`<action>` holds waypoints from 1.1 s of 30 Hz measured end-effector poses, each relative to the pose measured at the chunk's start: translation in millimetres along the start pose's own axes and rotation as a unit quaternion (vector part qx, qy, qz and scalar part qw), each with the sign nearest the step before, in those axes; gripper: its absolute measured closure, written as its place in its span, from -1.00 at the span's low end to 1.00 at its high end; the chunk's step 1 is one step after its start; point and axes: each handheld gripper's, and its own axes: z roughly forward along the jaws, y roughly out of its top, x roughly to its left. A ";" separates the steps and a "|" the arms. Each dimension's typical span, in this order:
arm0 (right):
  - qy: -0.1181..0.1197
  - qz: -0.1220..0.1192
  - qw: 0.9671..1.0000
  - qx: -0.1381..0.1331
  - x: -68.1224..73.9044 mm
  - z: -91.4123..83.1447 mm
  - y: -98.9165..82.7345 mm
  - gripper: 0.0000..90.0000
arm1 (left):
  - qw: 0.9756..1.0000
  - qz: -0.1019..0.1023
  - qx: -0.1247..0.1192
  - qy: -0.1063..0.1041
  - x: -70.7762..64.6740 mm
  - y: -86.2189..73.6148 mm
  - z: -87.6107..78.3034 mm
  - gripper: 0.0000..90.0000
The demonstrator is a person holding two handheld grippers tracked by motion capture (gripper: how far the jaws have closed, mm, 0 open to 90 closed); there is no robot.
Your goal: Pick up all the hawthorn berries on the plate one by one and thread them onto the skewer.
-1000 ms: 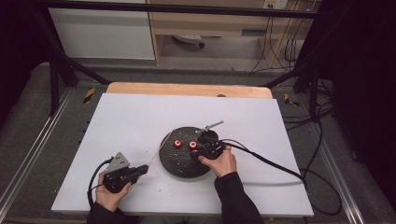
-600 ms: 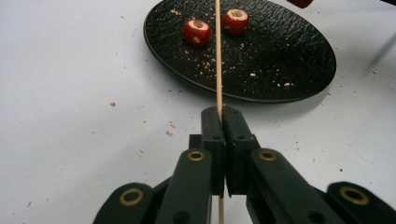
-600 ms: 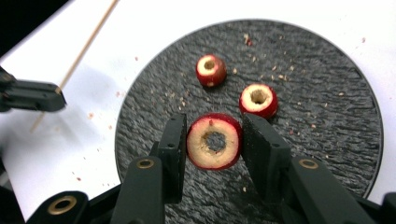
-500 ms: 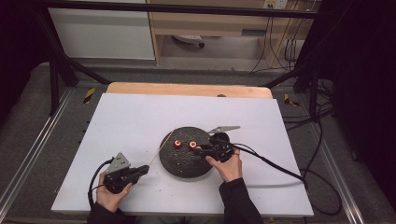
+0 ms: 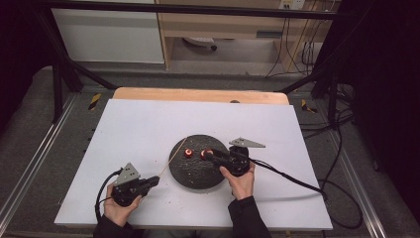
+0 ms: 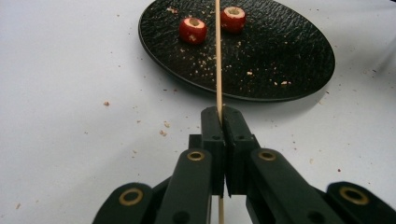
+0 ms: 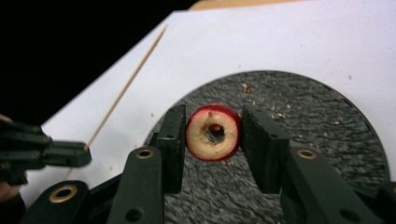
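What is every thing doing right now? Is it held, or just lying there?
Left gripper: shut on the skewer.
Skewer: held at one end, reaching out over the plate.
Right gripper: shut on one red fruit piece.
Held fruit piece: cored, hole facing the camera.
Other fruit piece: lying loose on the plate.
Black plate: flat on the table, sprinkled with crumbs.

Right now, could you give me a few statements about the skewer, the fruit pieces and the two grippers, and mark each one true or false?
1. The left gripper is shut on the wooden skewer. True.
2. The right gripper holds a cored red fruit piece between its fingers. True.
3. The plate is white. False: it is black, on a white table.
4. Three fruit pieces sit on the skewer. False: none is threaded on it.
5. The skewer points towards the plate. True.
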 end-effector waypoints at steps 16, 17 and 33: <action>0.017 0.046 0.993 -0.111 3.4 6.5 1.0 0.38 | 1.000 0.002 -0.004 0.002 -5.0 0.6 3.5 0.95; 0.016 0.048 0.991 -0.123 2.9 7.1 2.1 0.38 | 1.000 0.002 -0.006 0.003 -5.7 0.7 3.9 0.95; 0.026 0.085 0.977 -0.192 -3.5 16.7 11.6 0.38 | 1.000 0.002 -0.016 -0.001 -18.0 3.5 12.6 0.95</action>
